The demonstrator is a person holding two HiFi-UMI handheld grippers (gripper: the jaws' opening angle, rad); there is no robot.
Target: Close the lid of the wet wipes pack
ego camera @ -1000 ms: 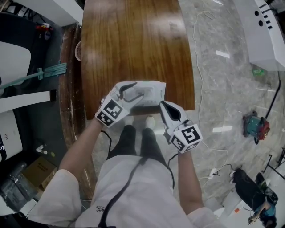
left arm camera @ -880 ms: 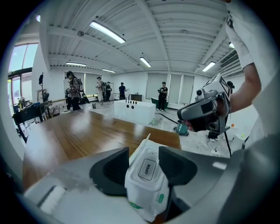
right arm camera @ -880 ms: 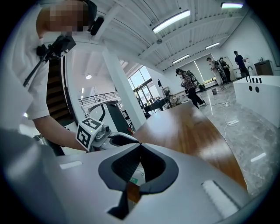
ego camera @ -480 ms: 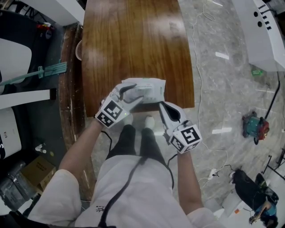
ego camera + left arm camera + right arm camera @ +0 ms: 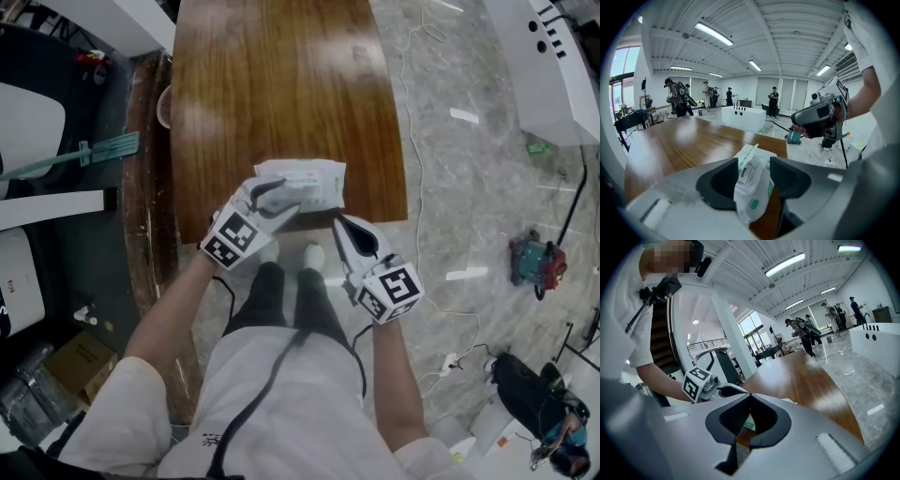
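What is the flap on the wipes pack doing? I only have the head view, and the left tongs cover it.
Observer: The left gripper view shows the flap, marked OPEN, standing up off the wet wipes pack. It is not closed.
Operator: Do the left tongs actually have the pack?
Observer: Yes. The left tongs sit on either side of the pack, and it looks pinched between them.
Operator: And the right tongs?
Observer: In the right gripper view the right tongs have their tips together with nothing between them. The pack only shows beyond them.
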